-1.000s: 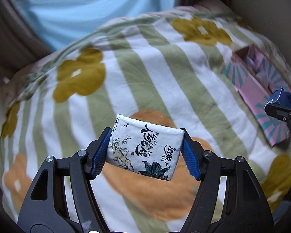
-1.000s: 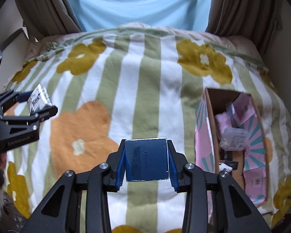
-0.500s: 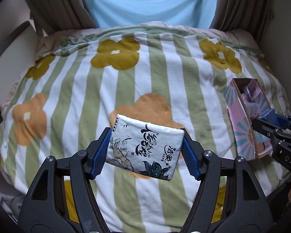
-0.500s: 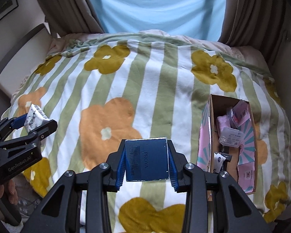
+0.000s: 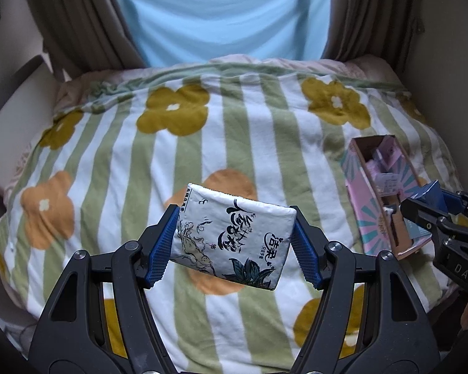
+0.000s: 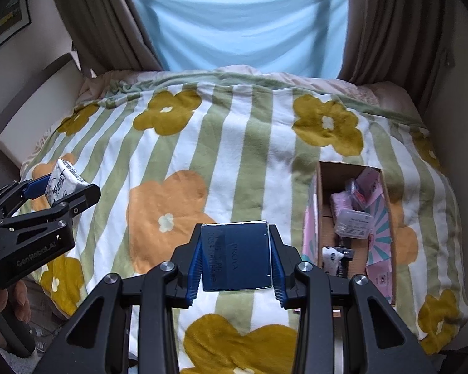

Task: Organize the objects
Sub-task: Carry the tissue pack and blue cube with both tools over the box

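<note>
The tissue pack (image 5: 234, 237) is clamped between the moderately spread left gripper (image 5: 234, 243) fingers; the dark blue sachet (image 6: 235, 257) is pinched by the narrowly set right gripper (image 6: 235, 261) fingers.

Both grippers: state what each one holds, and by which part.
The left gripper clamps a white printed soft tissue pack by its two short ends. The right gripper clamps a flat dark blue square sachet by its left and right edges.

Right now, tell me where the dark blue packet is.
The dark blue packet is clamped in the right hand-held gripper, held above the striped floral blanket, left of the open cardboard box.
</note>
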